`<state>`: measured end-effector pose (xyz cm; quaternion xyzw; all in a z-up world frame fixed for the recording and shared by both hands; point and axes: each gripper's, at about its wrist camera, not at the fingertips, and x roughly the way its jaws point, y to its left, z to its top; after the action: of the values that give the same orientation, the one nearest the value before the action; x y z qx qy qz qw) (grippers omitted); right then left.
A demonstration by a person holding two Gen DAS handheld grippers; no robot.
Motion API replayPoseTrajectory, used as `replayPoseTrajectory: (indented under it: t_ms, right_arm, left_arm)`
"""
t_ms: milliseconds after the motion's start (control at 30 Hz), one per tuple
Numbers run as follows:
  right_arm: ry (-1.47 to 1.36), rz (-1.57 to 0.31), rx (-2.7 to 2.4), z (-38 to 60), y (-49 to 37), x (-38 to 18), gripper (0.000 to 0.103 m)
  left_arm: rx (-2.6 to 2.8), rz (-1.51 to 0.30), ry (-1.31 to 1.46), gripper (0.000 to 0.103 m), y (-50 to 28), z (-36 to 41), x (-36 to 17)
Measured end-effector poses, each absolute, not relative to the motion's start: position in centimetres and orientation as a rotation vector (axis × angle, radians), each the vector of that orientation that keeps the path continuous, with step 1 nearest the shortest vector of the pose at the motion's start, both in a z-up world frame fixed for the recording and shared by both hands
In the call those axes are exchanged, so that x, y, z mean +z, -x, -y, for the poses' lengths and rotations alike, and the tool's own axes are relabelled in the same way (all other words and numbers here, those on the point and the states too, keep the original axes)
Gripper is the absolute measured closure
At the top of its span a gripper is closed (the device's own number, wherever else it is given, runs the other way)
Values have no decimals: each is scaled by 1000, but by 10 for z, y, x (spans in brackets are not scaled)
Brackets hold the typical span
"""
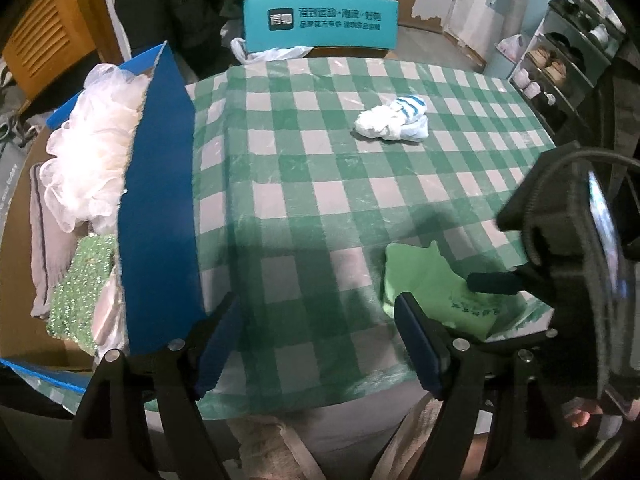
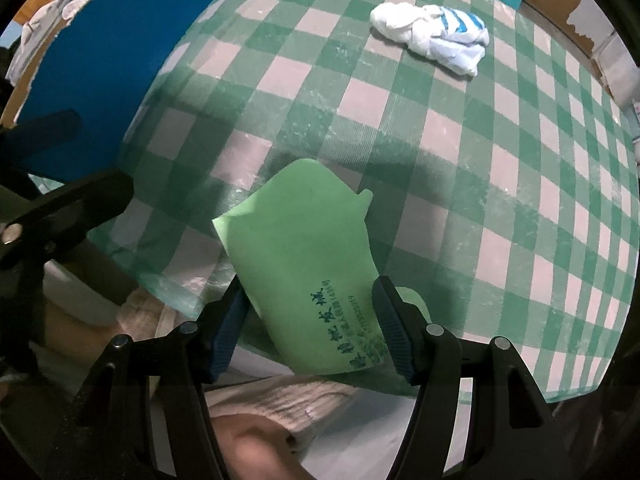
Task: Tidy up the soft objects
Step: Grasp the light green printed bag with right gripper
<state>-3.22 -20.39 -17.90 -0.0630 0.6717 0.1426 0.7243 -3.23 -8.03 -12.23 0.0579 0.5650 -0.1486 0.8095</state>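
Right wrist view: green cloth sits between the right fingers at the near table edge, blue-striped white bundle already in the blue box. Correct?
Not quite. The blue-striped white bundle is not in the blue box; it lies out on the checked tablecloth, far side, as the right wrist view shows. The green cloth does sit between the right gripper fingers at the near edge.
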Motion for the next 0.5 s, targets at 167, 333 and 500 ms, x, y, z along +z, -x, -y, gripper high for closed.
replayPoseTrajectory:
  t_ms: [167,333,500]
  right_arm:
    - [148,-1465,298,207,30,-179,58]
    - [131,-1458,290,216,28,-180,91]
    - [117,-1444,287,221,25,-180,95]
  left_arm:
    - [-334,-1223,-131,25,34,87,-127]
    - [-331,-1225,-139,25,31,91,-131]
    - [-329,-1226,-150,25,27,96,-133]
